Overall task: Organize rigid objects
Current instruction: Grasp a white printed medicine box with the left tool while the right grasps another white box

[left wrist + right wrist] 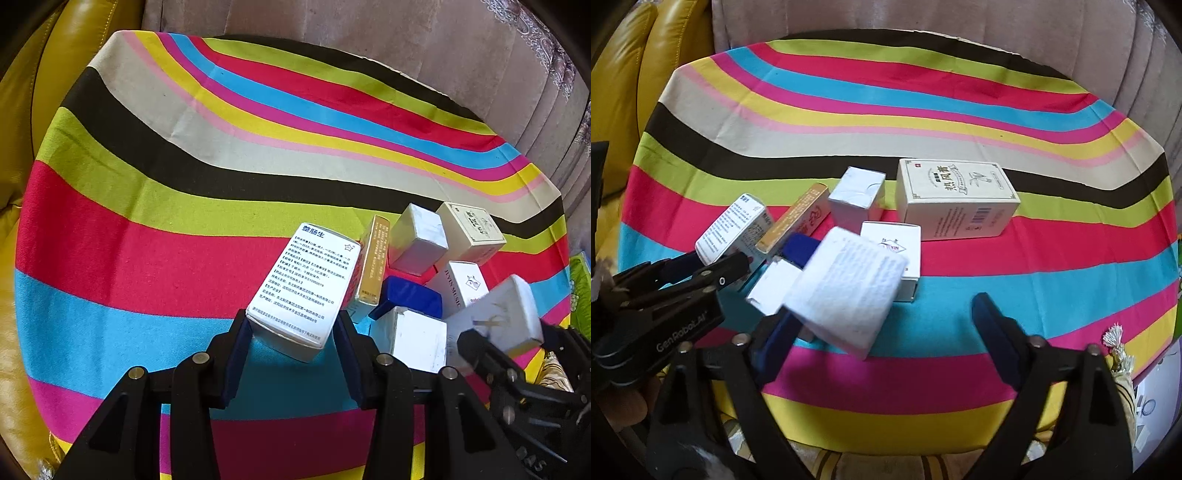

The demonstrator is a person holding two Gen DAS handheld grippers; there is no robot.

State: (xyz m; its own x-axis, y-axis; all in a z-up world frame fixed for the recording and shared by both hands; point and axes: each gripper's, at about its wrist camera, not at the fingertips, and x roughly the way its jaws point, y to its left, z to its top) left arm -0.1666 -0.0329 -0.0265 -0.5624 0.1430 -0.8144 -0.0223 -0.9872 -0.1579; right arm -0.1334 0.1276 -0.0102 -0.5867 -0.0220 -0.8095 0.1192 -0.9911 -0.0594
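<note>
Fingers, two pairs. The left gripper is clamped on a box. The right gripper stands wide with a box inside its span.

Count, largest down:
- One striped cloth under everything, with a yellow sofa at its left and a beige cushion behind it.
- Eight boxes in all, six on the cloth and two at your grippers.
- One cream box, the biggest, lies flat at the far right of the cluster.
- One blurred box, white, is at the right gripper.
- One print box, white with blue text, is in the left gripper.
- One logo box, white, sits just in front of the cream box.
- One silver box is left of the cream box.
- One plain box, white, is nearest you, with one blue box touching its far side.
- One gold box, slim and tilted, is between the silver box and the print box.

Left fingers: partly closed, with both pads pressing the near end of the print box. Its far end tilts up and away from you, at the left edge of the cluster.

Right fingers: open wide. The blurred box rests against the left-hand finger only, and the right-hand finger stands well clear of it, so you have no grip here. This box is in front of the logo box and overlaps it in the right wrist view. Whether it touches the cloth, you cannot tell.
</note>
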